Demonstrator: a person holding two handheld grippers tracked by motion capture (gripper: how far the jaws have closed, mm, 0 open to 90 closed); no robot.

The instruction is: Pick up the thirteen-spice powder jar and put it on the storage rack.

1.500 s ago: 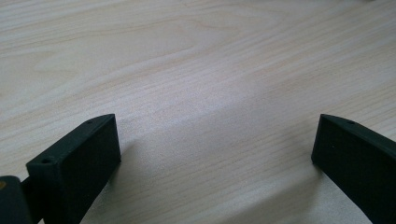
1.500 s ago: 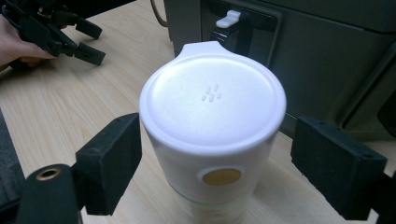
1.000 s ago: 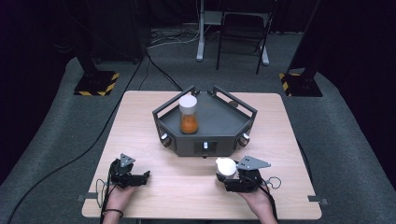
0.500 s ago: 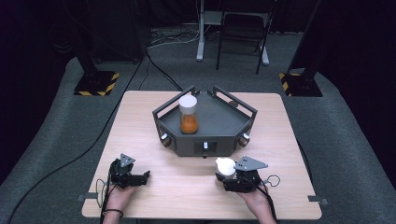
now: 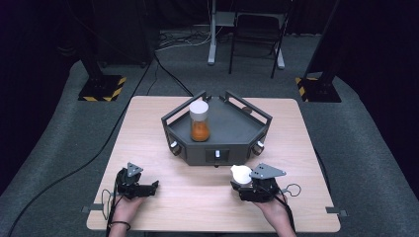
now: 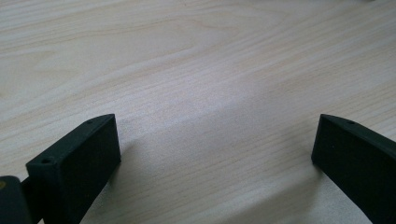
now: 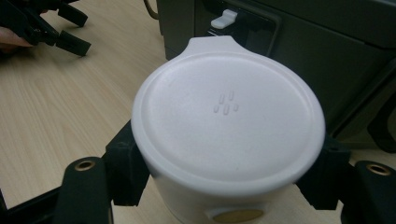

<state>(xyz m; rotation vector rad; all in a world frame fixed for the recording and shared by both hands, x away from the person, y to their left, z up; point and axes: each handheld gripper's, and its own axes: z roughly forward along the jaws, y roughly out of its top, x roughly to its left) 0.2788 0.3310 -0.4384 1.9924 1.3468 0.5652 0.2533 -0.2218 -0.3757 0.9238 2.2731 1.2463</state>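
A white lidded cup (image 7: 227, 126) is gripped between the jaws of the right tool (image 5: 252, 187), low over the near right part of the desk (image 5: 148, 133), just in front of the dark gray tray (image 5: 232, 131). The left tool (image 5: 143, 187) is spread wide open with nothing in it, resting near the desk's front left. A jar with orange stuff (image 5: 199, 121) is standing upright in the tray.

I see my left gripper (image 5: 148, 186) resting low at the near left, held by my left hand (image 5: 123, 207), its jaws spread wide with nothing between them. At the near right, my right hand (image 5: 272, 205) holds the right gripper (image 5: 240, 181), jaws clamped on a white container (image 7: 228, 126).
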